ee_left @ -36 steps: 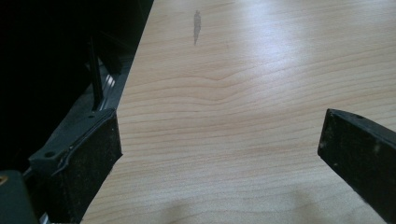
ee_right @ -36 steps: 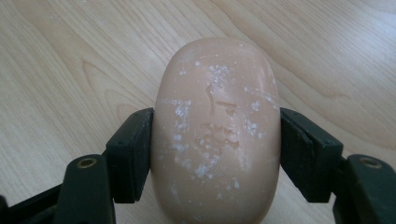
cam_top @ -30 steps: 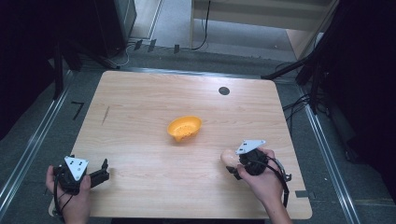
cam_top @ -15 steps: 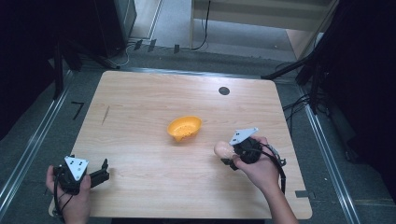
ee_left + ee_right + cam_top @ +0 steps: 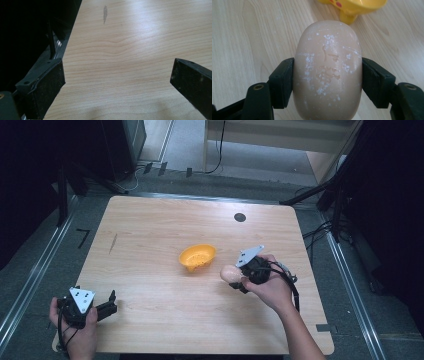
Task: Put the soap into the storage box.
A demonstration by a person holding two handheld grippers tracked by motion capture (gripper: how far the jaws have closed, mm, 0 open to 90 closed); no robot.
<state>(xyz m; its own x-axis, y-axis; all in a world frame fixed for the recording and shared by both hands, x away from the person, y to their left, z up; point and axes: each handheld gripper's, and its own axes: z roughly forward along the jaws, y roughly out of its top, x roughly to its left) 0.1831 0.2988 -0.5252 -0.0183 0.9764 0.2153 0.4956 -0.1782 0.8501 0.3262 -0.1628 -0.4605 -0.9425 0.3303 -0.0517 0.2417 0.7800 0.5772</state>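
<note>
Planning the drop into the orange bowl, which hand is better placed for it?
Right. The right gripper already grips the egg-shaped object beside the orange bowl; the left gripper is open at the near corner.

pale beige egg (image 5: 328, 72), white powdery flecks. orange-yellow bowl (image 5: 198, 257), red marks near rim. light wood-grain worktop (image 5: 150, 235), dark streak, black round spot. black jaws.

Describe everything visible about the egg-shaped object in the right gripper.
The egg is smooth, pale beige and oval, like plastic or wood, its surface scuffed with white flecks. The right gripper clamps it across the middle, one black jaw on each side, its rounded end pointing toward the orange bowl. In the high view it sits just right of that bowl, apart from it.
</note>
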